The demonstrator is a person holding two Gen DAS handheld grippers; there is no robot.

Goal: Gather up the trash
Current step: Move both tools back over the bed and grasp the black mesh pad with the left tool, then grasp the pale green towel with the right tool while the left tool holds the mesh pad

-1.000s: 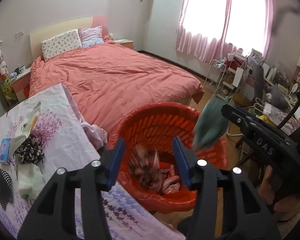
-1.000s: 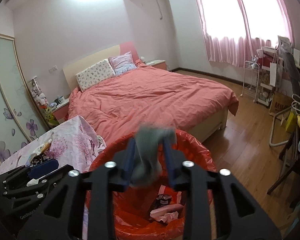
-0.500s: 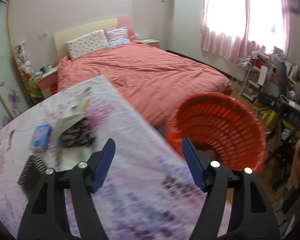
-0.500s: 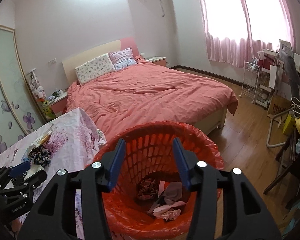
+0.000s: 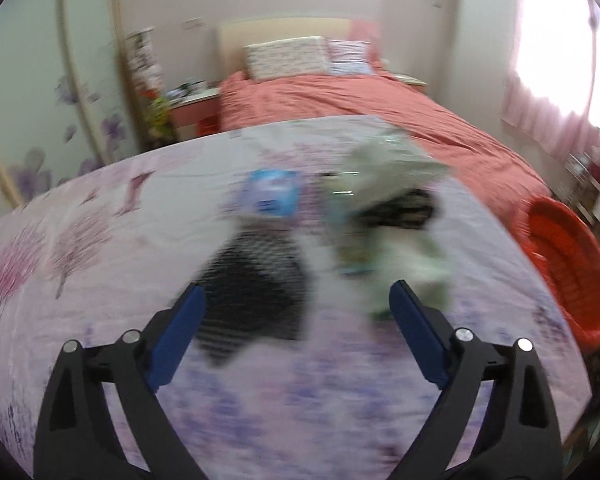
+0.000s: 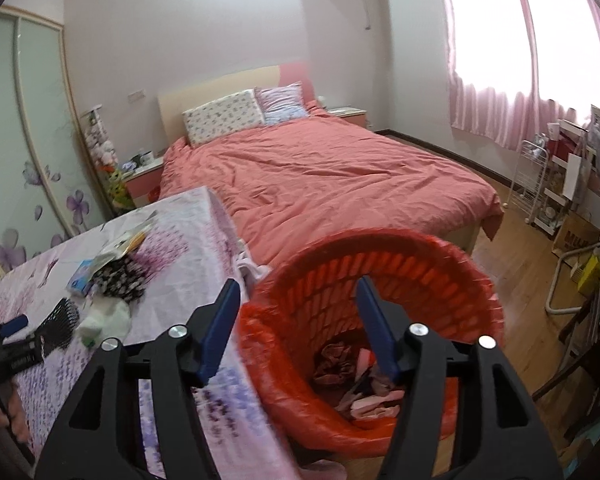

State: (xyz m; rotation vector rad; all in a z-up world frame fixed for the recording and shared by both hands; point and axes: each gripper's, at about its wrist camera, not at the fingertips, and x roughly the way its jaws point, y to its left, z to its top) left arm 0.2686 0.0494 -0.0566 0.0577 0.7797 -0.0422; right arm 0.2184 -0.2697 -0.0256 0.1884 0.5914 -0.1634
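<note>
While both grippers' fingers spread empty, litter dots the floral tablecloth (image 5: 100, 248) beside the bed (image 6: 320, 176).

You will find almost nothing to read here. On the cardboard box (image 6: 576, 236) at the right edge of your right wrist view, dark letters begin "MU"; the rest is cut off. The blue packet (image 5: 271, 196) on the table carries print, but your left wrist view is too blurred to read it.

My fingers (image 6: 374, 330): matt blue pads, black plastic, shiny metal screws. Basket (image 6: 416, 276): glossy red plastic. Tablecloth (image 5: 100, 240): printed cloth. Floor (image 6: 516, 264): smooth wood.
</note>
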